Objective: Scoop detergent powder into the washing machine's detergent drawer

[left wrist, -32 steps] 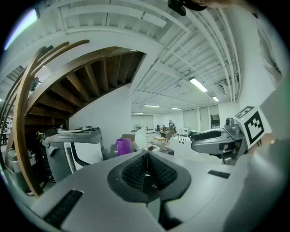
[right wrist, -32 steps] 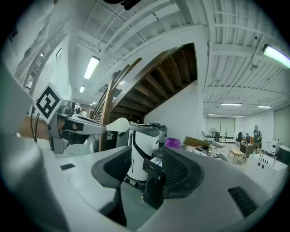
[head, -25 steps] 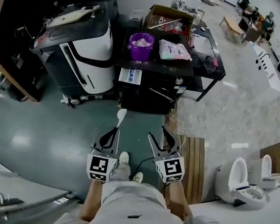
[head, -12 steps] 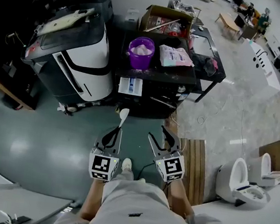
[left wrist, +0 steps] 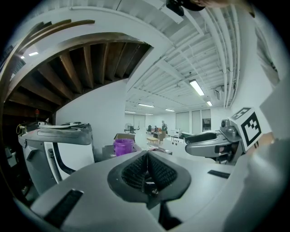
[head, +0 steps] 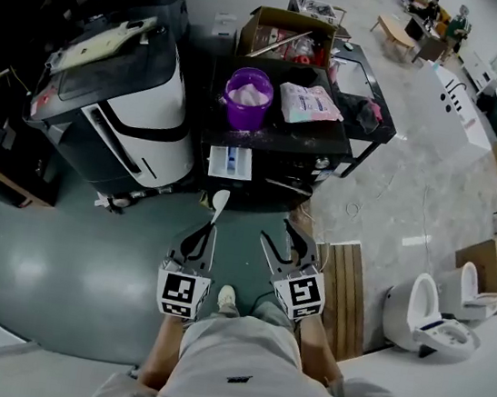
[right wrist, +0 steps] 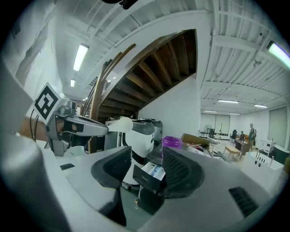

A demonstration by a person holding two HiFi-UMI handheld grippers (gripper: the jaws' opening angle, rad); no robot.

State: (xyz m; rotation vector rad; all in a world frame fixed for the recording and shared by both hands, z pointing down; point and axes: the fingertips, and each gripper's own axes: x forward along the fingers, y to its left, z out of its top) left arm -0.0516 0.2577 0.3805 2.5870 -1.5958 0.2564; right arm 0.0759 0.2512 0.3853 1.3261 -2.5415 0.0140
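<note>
My left gripper [head: 206, 231] is shut on the handle of a white scoop [head: 219, 202], whose bowl points toward the black washing machine [head: 282, 156]. The machine's detergent drawer [head: 230, 161] stands pulled open, a short way ahead of the scoop. On top of the machine sit a purple bucket [head: 250, 86] of pale powder and a detergent bag [head: 309, 103]. My right gripper [head: 281, 239] is open and holds nothing, level with the left. In the right gripper view the drawer [right wrist: 152, 173] shows between the open jaws, below the bucket [right wrist: 171, 142], with the scoop [right wrist: 120, 123] to the left.
A white and black appliance [head: 142, 105] stands left of the washing machine. A cardboard box [head: 288, 33] sits behind the bucket and a black table [head: 372, 105] to the right. Wooden slats [head: 346, 285] lie on the floor at my right, with white toilets [head: 430, 310] beyond.
The view has drifted so the washing machine and drawer sit slightly nearer. Both grippers keep the same pose, the left still holding the scoop.
</note>
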